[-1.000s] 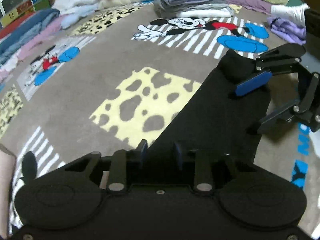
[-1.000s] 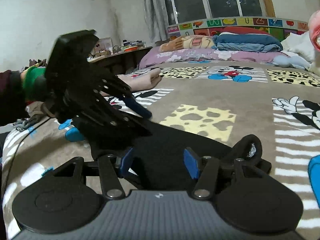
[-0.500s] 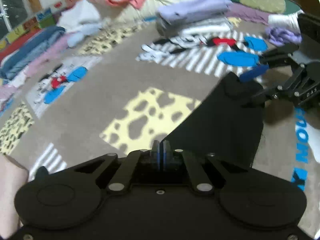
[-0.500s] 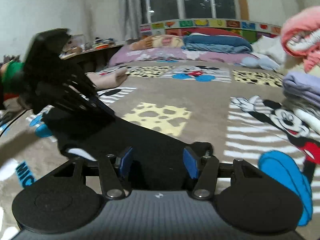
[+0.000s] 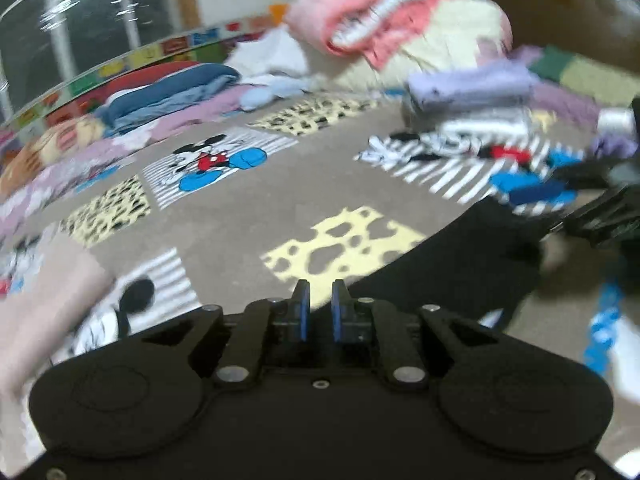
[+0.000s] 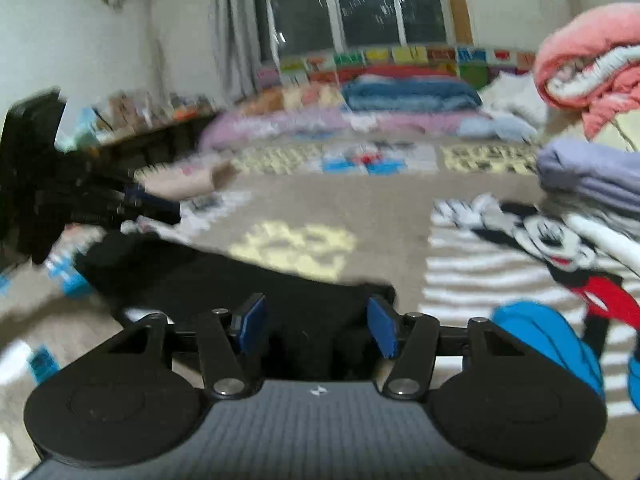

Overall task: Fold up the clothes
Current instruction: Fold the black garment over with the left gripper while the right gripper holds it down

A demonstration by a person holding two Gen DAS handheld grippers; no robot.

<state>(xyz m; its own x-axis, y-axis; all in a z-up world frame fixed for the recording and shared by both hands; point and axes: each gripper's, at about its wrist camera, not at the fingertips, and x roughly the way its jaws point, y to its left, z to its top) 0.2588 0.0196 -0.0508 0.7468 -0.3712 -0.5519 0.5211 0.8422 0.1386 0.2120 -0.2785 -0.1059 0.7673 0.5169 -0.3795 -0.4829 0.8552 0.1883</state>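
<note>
A brown cartoon-print blanket (image 5: 224, 220) covers the whole work surface, with a loose heap of pink and cream laundry (image 5: 384, 28) at its far end. In front of that heap sits a stack of folded clothes (image 5: 472, 100), lilac on top, grey and white below.

The task's piece, a black garment (image 6: 224, 280), lies flat on the blanket as a long dark band running between the two tools. Both views are motion-blurred, so its edges and any fold lines in it cannot be read.

The right gripper (image 6: 316, 328) sits low over one end of the black garment with its blue pads wide apart; cloth shows between them, nothing is pinched. The left gripper (image 5: 318, 308) is at the other end, its pads drawn close with a thin gap between them. No cloth shows in that gap.

This scene fits either a band just laid down and released or one about to be taken up for another fold. In either case a good fold depends on matched ends: each tool should take a corner, not mid-edge, and bite through every layer so that none slips loose. The cloth should stay taut between the two tools, and the edges should be squared before letting go. Thin dark fabric will sag and hide creases.
</note>
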